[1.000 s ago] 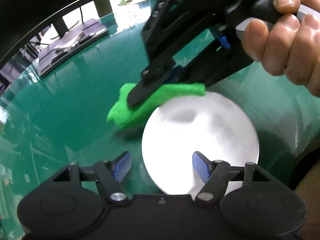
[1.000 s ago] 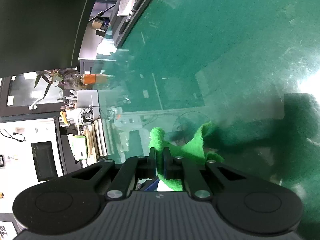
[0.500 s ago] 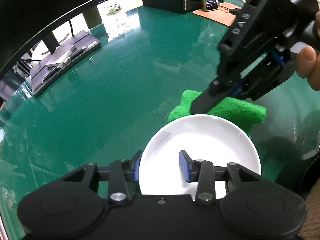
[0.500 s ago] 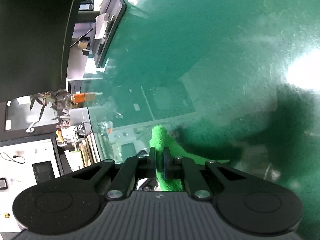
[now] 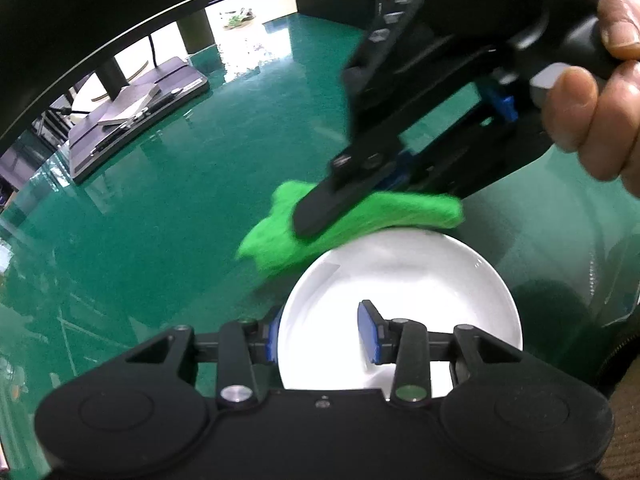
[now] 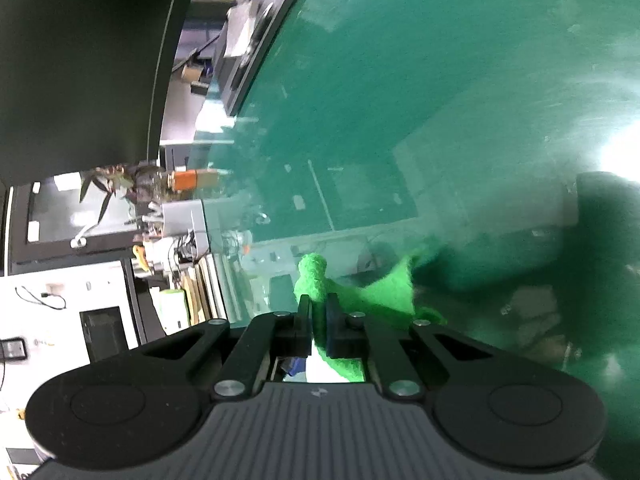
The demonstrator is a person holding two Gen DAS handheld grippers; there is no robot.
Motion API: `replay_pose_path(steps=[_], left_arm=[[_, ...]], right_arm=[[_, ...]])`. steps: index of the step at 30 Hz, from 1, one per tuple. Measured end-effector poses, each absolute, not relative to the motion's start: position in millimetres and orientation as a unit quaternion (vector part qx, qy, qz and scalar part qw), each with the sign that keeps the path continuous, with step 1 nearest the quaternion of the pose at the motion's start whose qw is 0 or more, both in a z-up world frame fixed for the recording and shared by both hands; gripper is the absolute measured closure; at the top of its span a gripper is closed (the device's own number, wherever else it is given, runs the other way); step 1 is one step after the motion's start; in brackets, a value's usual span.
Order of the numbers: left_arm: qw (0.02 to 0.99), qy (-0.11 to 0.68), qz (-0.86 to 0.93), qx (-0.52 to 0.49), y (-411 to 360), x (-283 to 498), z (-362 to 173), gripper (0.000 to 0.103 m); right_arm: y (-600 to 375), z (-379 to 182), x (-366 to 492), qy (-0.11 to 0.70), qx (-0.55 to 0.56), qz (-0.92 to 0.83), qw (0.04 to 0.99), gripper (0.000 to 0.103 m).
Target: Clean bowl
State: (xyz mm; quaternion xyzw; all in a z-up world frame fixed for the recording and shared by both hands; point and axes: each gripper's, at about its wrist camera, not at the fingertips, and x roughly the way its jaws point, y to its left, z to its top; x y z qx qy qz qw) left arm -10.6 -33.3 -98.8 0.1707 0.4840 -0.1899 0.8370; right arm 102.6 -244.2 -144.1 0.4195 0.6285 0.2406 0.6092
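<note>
Green table (image 5: pixel 200 184); hand (image 5: pixel 600 96) tilts right gripper (image 6: pixel 318 312) bowlward (image 5: pixel 400 288).

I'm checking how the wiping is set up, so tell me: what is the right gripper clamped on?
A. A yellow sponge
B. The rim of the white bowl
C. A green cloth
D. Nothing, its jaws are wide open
C: the right gripper has its jaws pinched shut on the green cloth, which lies at the far rim of the white bowl.
</note>
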Motion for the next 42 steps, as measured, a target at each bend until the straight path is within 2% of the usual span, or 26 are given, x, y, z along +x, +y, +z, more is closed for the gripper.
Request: replay_pose_path(steps=[7,18,23,30,38,39,41,42], left_arm=[[0.831,0.483,-0.208,0.181,-35,-5,-100,0.064],[0.839,0.482,-0.191,0.169,-36,-8,-100,0.062],[0.836,0.480,-0.202,0.171,-37,-9,-99,0.058],[0.829,0.478,-0.222,0.185,-43,-4,-99,0.058],[0.835,0.492,-0.199,0.145,-39,-4,-101,0.058],[0.836,0.497,-0.188,0.137,-37,-5,-100,0.056],[0.838,0.505,-0.163,0.128,-33,-8,-100,0.044],[0.839,0.506,-0.152,0.127,-31,-10,-100,0.034]], right_arm=[[-263,-144,94,0.628,0.430,0.216,0.611,0.095],[-213,-157,113,0.647,0.391,0.243,0.608,0.095],[-235,-151,105,0.640,0.398,0.240,0.612,0.095],[-266,-151,91,0.634,0.415,0.209,0.618,0.095],[-221,-157,108,0.640,0.391,0.240,0.616,0.095],[-216,-158,110,0.643,0.385,0.244,0.616,0.095],[-204,-159,116,0.650,0.372,0.252,0.614,0.095],[-203,-159,117,0.650,0.370,0.252,0.614,0.095]])
